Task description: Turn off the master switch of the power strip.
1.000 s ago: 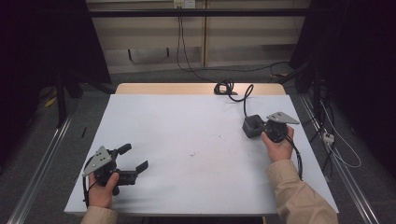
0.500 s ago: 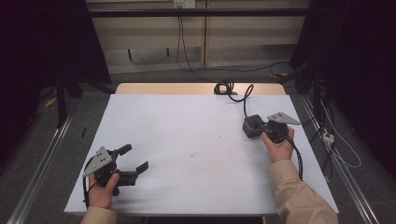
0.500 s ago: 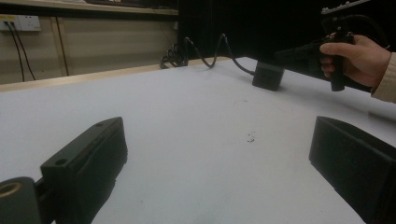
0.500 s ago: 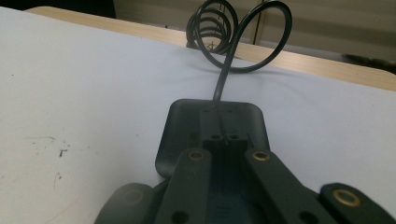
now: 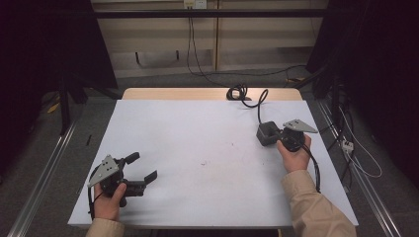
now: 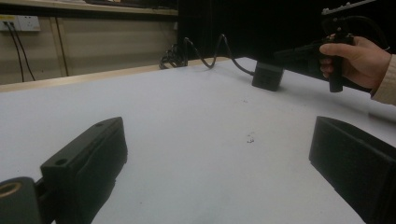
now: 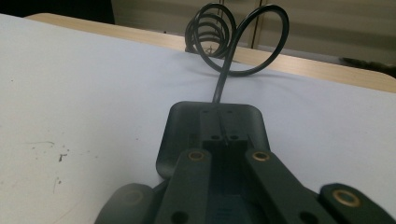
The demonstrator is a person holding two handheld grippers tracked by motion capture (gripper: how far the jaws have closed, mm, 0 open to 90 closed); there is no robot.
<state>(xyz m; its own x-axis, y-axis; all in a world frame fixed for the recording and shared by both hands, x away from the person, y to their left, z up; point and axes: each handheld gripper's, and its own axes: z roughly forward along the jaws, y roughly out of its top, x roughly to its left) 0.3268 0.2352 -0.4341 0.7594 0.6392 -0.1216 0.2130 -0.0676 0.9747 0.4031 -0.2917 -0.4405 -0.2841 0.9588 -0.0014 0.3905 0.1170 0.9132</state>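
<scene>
Right gripper [image 5: 276, 136] jaws pinch the black power adapter [image 5: 267, 133] at the bench's [image 5: 197, 128] right side, cord [image 5: 247, 95] trailing back. Left gripper [image 5: 141, 170] waits, jaws spread, likely idle.

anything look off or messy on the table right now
Nothing much. The black adapter block sits flat by the right gripper, whose fingers are closed on it, and its cable lies coiled at the far edge. A few small dark smudges mark the white table. The left gripper is open.
</scene>
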